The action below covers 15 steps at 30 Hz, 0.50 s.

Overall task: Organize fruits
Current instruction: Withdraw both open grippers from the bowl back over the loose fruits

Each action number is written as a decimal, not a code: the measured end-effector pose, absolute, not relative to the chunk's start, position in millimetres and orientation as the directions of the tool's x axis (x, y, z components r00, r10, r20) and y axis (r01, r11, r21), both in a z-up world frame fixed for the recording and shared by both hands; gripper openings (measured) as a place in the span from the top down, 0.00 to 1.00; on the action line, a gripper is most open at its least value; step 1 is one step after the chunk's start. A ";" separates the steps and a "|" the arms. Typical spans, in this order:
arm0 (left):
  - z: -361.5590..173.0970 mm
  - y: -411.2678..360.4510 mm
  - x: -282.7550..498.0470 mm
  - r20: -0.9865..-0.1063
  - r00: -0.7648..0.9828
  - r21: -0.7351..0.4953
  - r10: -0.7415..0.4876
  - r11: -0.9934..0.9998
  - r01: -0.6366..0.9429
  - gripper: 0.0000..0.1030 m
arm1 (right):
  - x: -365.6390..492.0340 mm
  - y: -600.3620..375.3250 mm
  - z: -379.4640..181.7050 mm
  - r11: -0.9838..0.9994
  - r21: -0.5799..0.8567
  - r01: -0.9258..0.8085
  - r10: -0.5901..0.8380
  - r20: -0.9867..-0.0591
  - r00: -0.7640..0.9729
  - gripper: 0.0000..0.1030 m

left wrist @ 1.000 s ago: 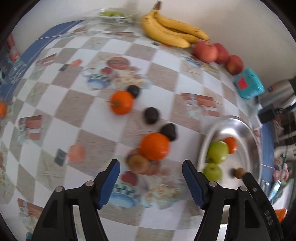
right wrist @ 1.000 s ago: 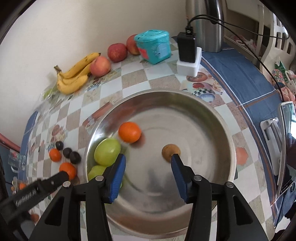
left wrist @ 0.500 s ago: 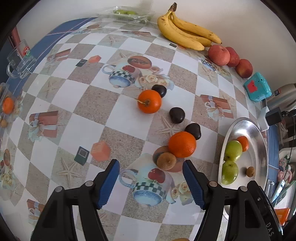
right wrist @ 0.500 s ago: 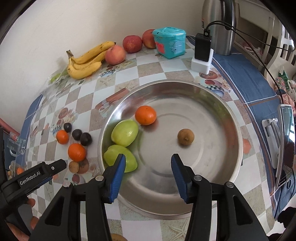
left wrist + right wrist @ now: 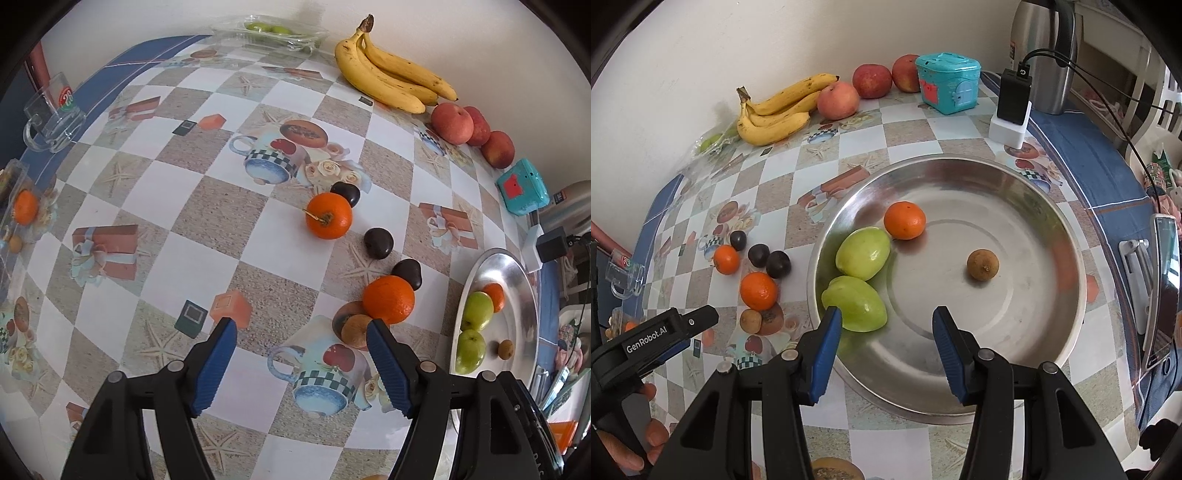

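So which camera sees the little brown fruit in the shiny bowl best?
The right wrist view: the little brown fruit lies alone, large and unobstructed, on the shiny bowl's bare floor. In the left wrist view it is tiny and squashed at the picture's right edge.

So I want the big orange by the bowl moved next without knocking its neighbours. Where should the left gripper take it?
Probably from above, across the orange's widest middle. A dark fruit touches its far side and a small brown fruit its near side, so set the left gripper's fingers on the two free flanks.

Plain off-white wall (image 5: 683, 55) behind a table in checked, blue-bordered cloth (image 5: 207, 221), perhaps daylit.
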<state>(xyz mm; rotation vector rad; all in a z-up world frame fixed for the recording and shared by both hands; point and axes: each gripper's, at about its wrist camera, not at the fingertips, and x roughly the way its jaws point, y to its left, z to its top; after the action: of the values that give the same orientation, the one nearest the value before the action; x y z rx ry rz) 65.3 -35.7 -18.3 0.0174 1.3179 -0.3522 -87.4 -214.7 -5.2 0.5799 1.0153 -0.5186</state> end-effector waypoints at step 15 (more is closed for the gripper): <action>-16.6 -29.7 71.2 -0.946 0.221 -0.178 -0.237 0.949 0.260 0.21 | -83.7 -212.3 -8.2 0.743 0.199 0.640 -0.123 -0.899 0.421 0.47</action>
<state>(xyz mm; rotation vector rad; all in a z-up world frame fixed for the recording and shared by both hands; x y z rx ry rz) 71.2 -29.7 -16.6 0.0198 1.3032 -0.3435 -83.7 -212.3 -8.2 0.5752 1.0345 -0.5115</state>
